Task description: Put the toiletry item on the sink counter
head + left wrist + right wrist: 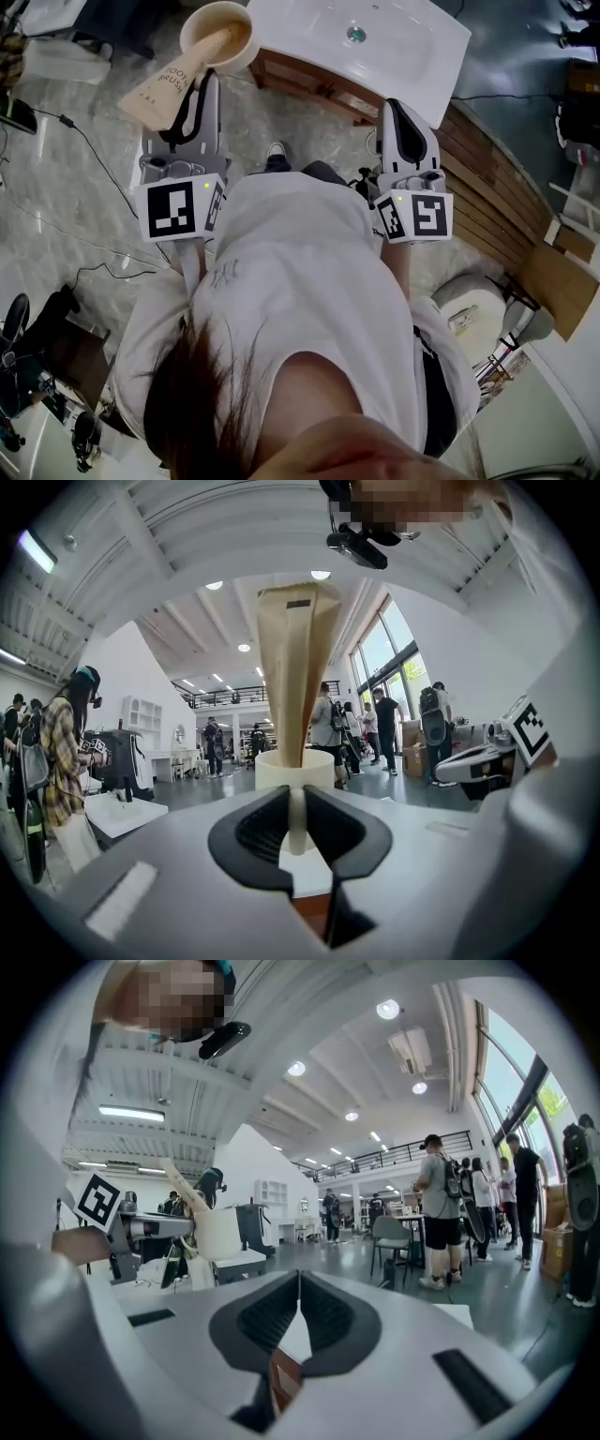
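Your left claw (296, 817) is clamped narrow on the thin wall of the cream cup (294, 769), which you hold in the air just off the left edge of the white sink bench (431, 66), not resting on it. The tan toothbrush pack (295, 658) stands in the cup and leans out over its rim toward you. Your right claw (299, 1283) has its jaws pressed together with nothing between them, and hangs near the front edge of the sink bench, well apart from the cup.
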